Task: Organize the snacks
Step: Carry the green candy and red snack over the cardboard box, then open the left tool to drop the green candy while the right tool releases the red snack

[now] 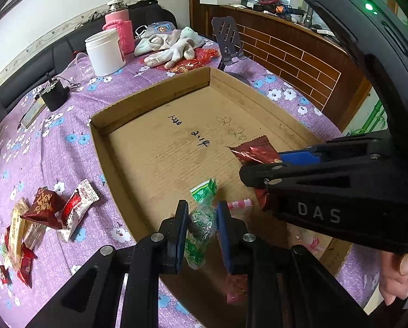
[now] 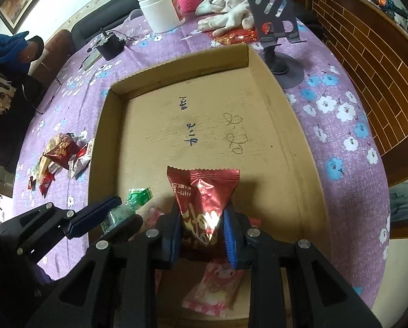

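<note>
Both grippers hang over the near end of a shallow cardboard tray (image 1: 149,104) that lies on a purple flowered tablecloth (image 1: 53,147). Seen from the left wrist, the left gripper (image 1: 202,222) is clamped on a green-wrapped candy (image 1: 202,213), its pads pressing the wrapper from both sides just above the tray floor, while the right gripper (image 1: 261,168) reaches in from the right edge with a red snack packet (image 1: 254,151) pinched in its jaws. A small heap of other snacks (image 1: 40,218) lies on the cloth outside the tray's left wall. Seen from the right wrist, the right gripper (image 2: 202,229) is closed on the red snack packet (image 2: 204,191), which stands upright over the tray's near edge; a pink packet (image 2: 212,289) lies on the tray floor beneath it. To the left, the left gripper (image 2: 116,213) holds the green-wrapped candy (image 2: 138,195) by the tray's near left corner.
</note>
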Available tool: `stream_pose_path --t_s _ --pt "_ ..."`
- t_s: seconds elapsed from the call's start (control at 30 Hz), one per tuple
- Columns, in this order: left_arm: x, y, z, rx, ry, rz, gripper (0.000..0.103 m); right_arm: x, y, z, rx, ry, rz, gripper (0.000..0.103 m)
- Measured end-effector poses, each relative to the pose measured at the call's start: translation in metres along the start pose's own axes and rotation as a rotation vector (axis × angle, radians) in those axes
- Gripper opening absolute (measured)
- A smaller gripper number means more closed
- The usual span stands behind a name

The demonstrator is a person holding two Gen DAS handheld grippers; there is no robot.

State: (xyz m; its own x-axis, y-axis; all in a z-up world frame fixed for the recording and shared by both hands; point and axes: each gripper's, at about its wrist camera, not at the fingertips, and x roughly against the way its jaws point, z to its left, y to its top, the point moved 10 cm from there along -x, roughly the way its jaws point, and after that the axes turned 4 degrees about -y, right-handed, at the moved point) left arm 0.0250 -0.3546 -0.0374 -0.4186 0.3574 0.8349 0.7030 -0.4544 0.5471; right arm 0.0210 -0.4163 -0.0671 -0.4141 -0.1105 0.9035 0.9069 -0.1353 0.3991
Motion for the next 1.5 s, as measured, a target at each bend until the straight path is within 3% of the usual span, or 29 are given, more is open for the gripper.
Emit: stream_pose_path --t_s 0.67,1.37,1.5 --pt "-0.005 -0.001 0.0 -0.024 0.017 0.005 0.021 -0.012 0.007 -0.002 0.004 -0.016 0.004 0.026" --pt "0.002 0.0 0.002 -0.021 0.018 -0.009 0.022 0.001 0.005 -0.007 -0.015 -0.023 -0.015 0.027" --pt "0.006 0.0 0.002 -0.02 0.02 -0.016 0.032 0.005 0.005 -0.007 -0.019 -0.022 -0.022 0.027"
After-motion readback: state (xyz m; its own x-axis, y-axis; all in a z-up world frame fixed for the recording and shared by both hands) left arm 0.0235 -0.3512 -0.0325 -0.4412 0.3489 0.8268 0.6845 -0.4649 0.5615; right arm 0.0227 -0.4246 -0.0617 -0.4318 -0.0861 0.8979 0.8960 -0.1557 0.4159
